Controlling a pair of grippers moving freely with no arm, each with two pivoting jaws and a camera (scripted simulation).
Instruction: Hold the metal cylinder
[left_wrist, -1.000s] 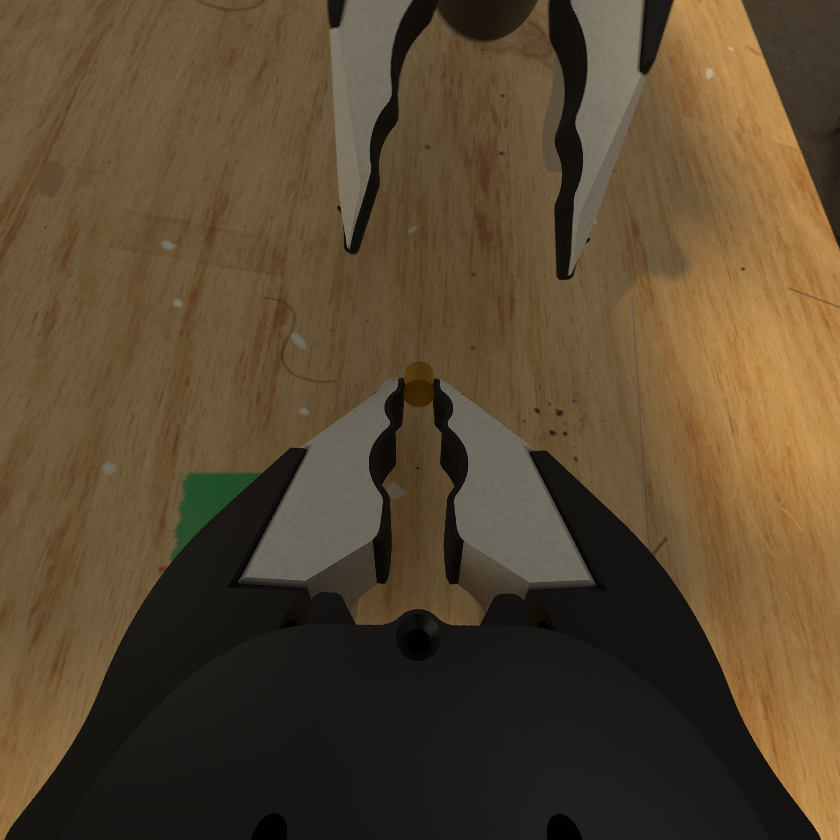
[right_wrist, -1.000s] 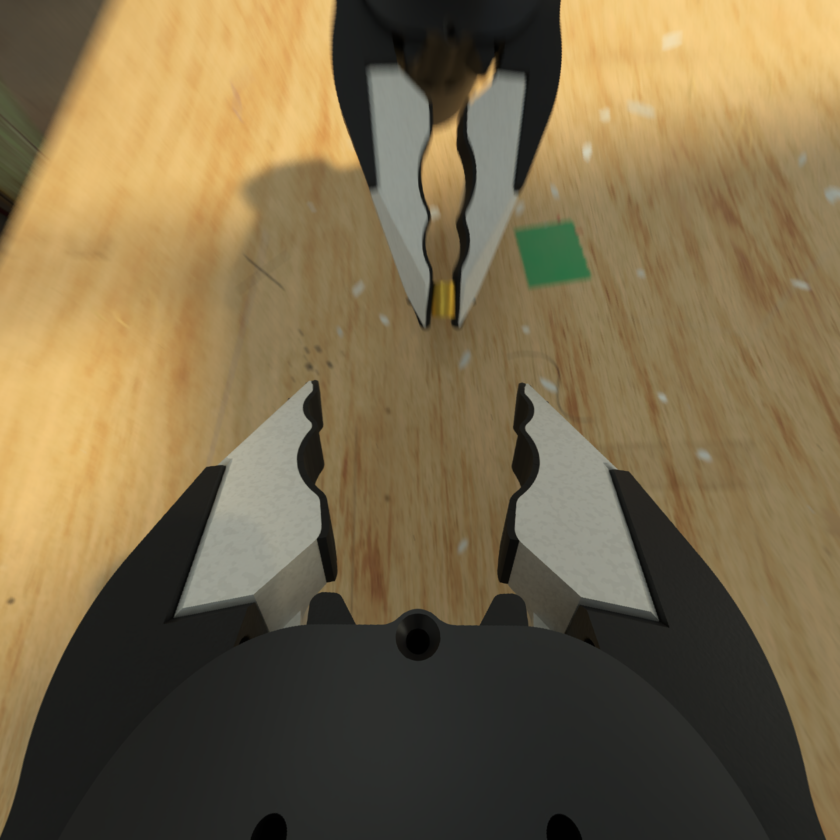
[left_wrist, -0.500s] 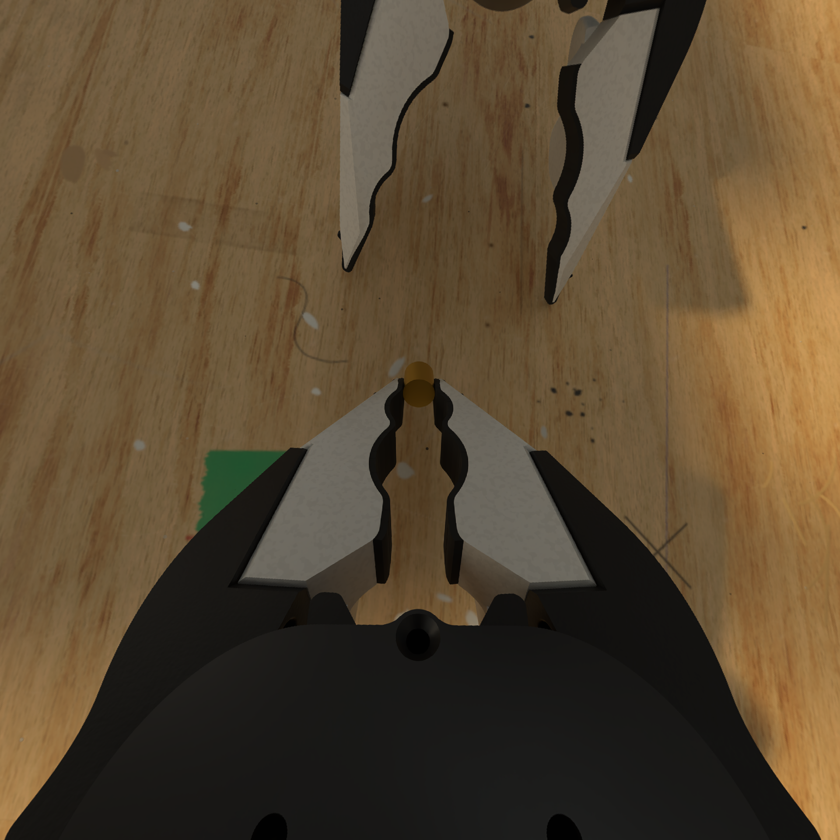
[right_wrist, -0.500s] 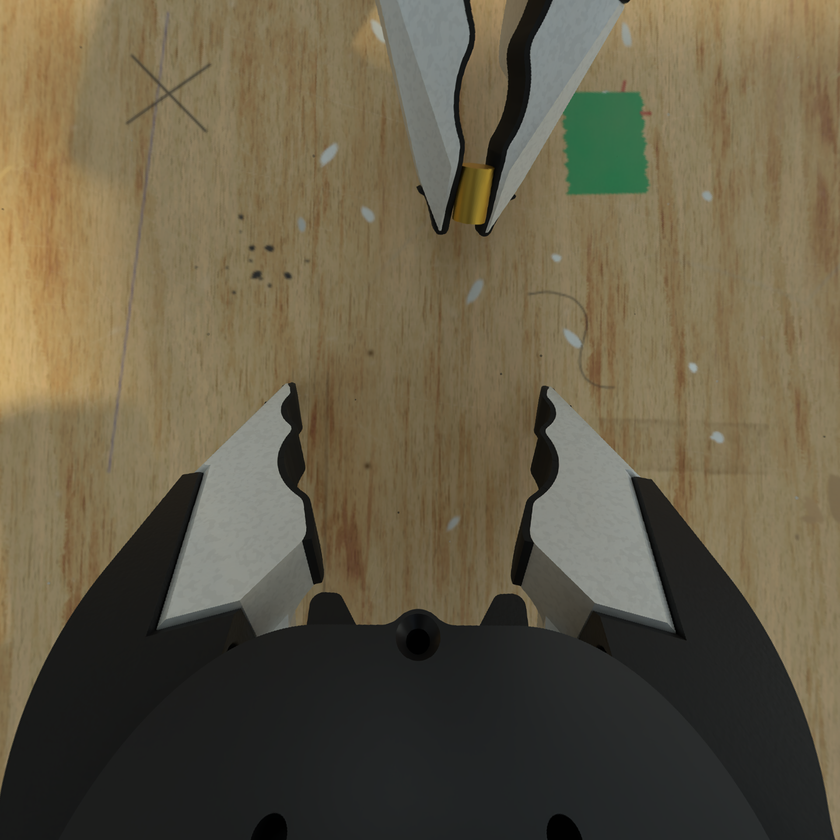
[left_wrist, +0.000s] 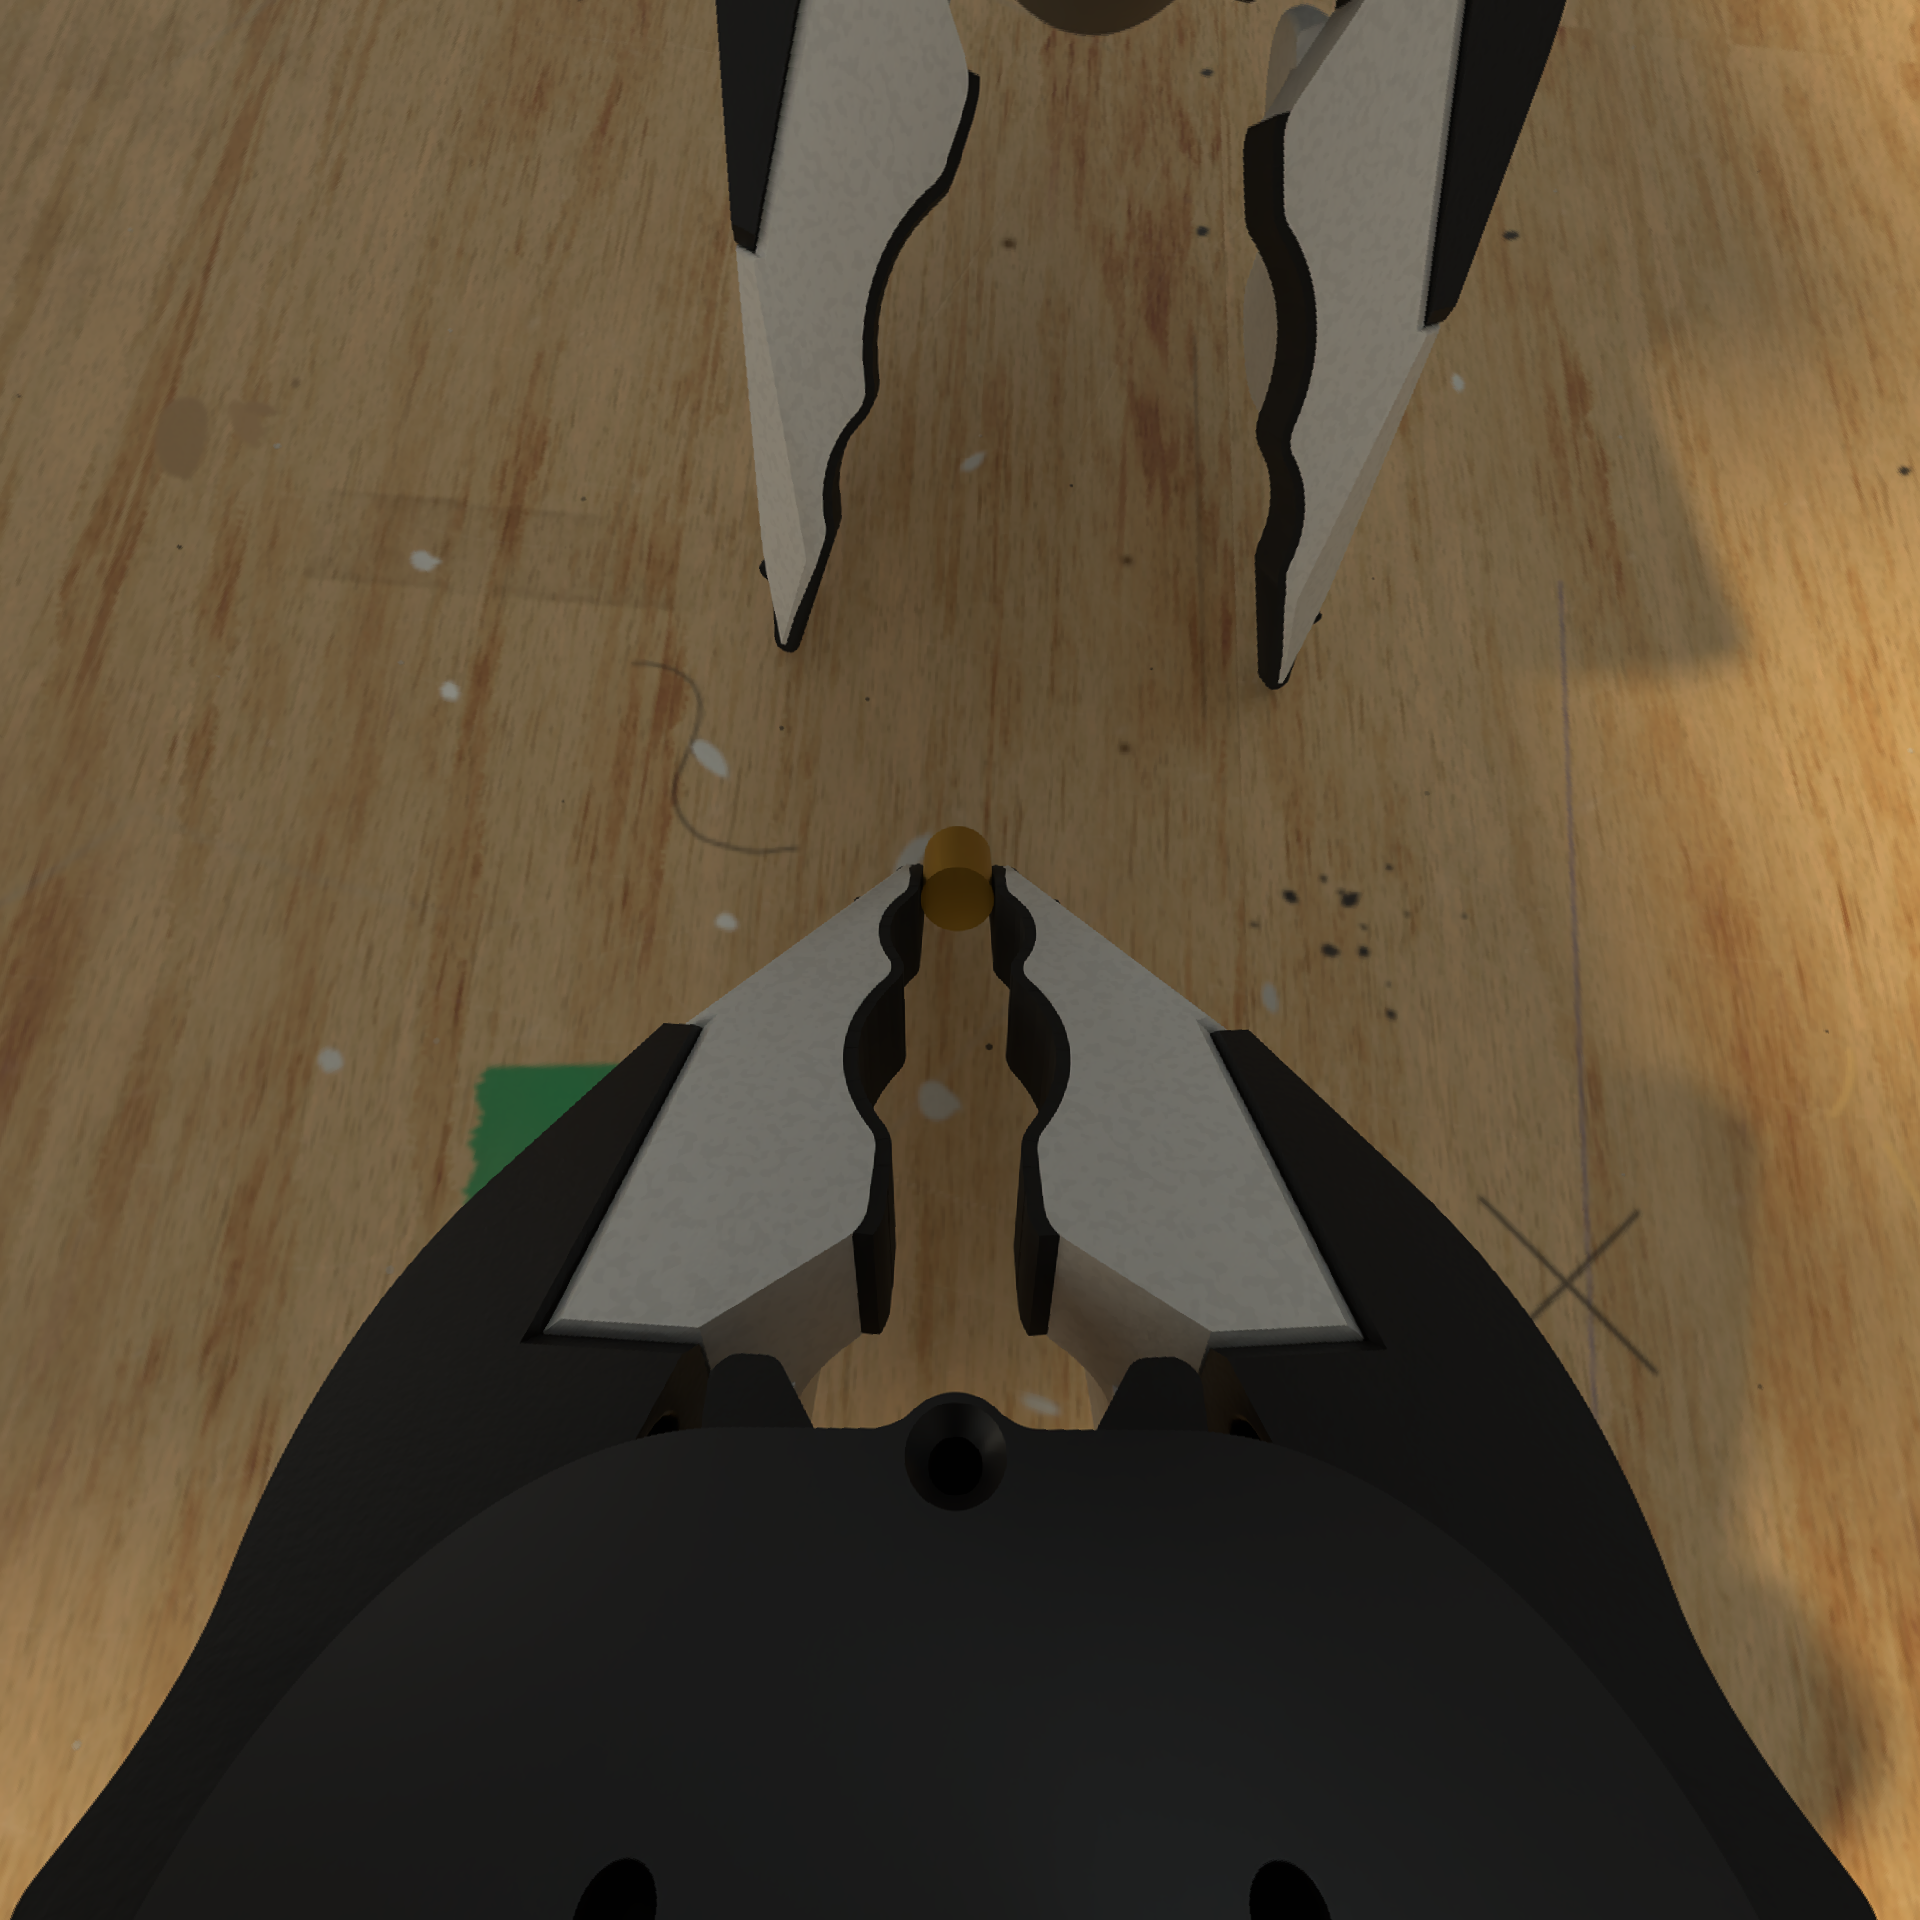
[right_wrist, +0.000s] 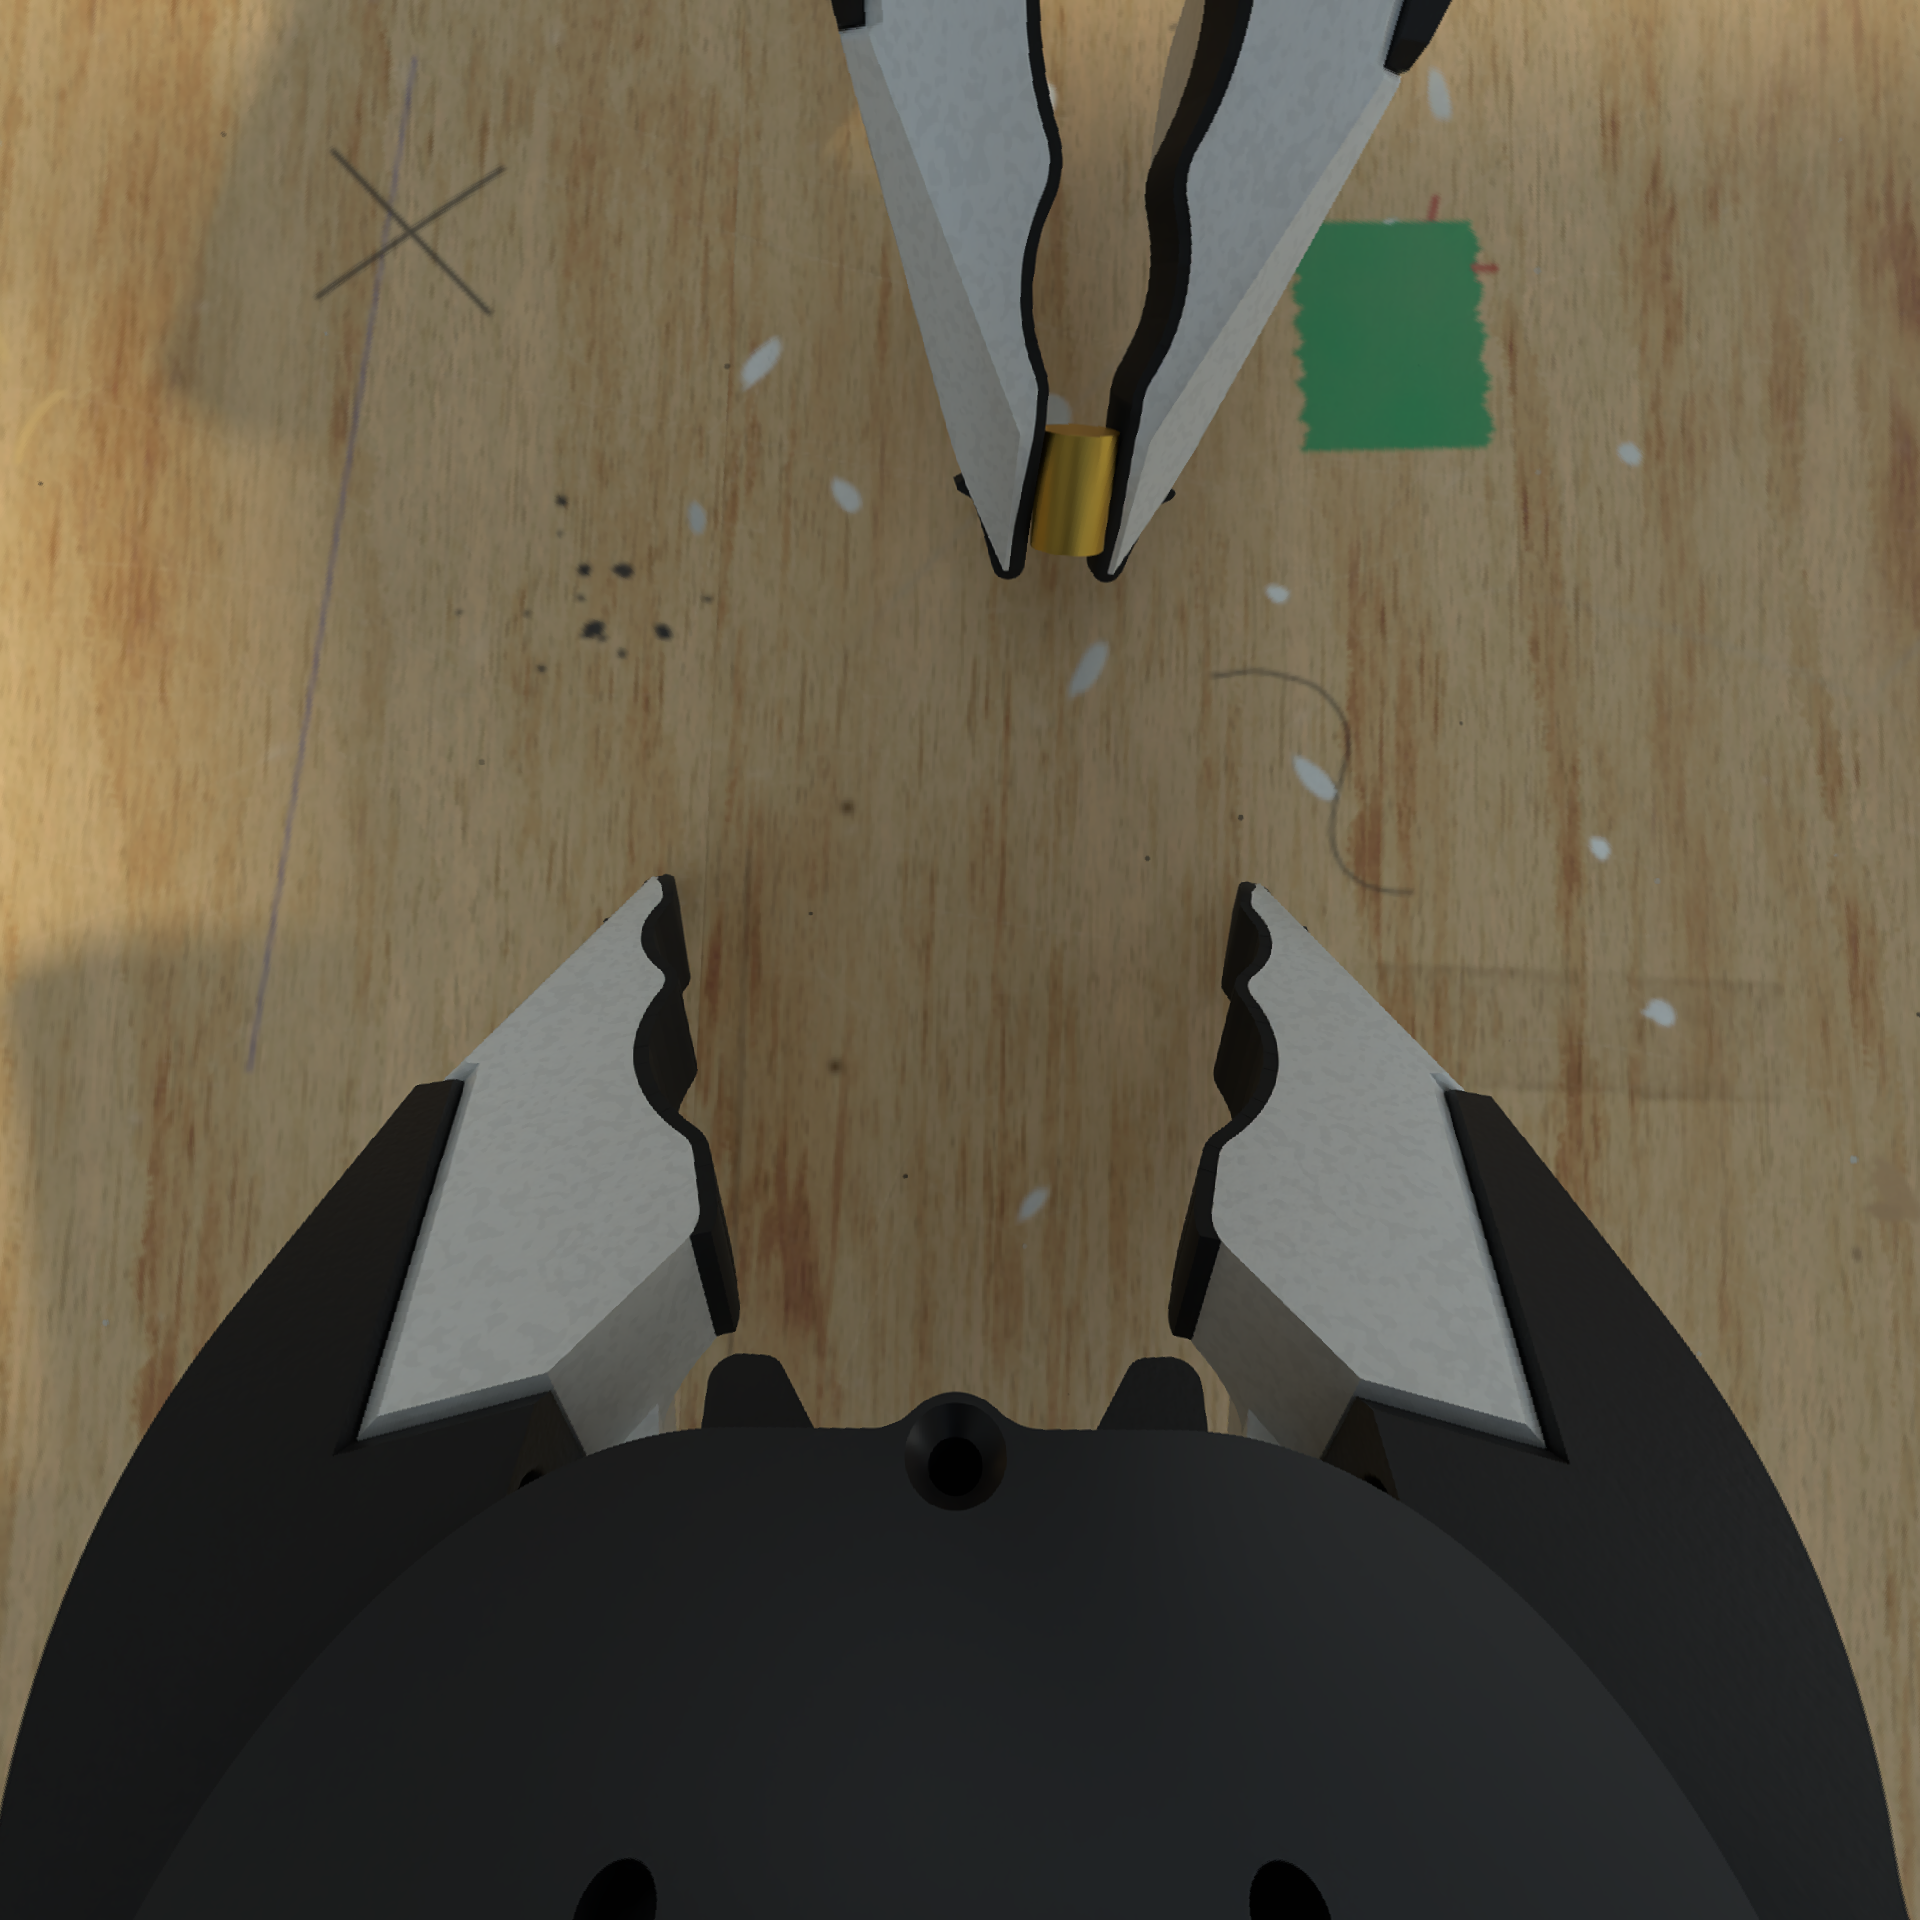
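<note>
A small gold metal cylinder (left_wrist: 956, 881) is pinched between the fingertips of my left gripper (left_wrist: 956, 885), which is shut on it above the wooden table (left_wrist: 312, 312). In the right wrist view the cylinder (right_wrist: 1072, 490) shows between the left gripper's tips (right_wrist: 1055, 566), straight ahead. My right gripper (right_wrist: 954, 894) is open and empty, facing the left one with a gap of bare table between them. It also shows in the left wrist view (left_wrist: 1029, 660), open, beyond the cylinder.
A green patch (right_wrist: 1390, 338) lies on the table beside the left gripper; it shows partly in the left wrist view (left_wrist: 525, 1117). A pencilled X mark (right_wrist: 408, 231) and dark specks (right_wrist: 613, 613) mark the wood. Shadows fall on one side.
The left gripper keeps its hold on the cylinder. The right gripper has tilted to look down at the table and drawn slightly closer to the cylinder, still open.
</note>
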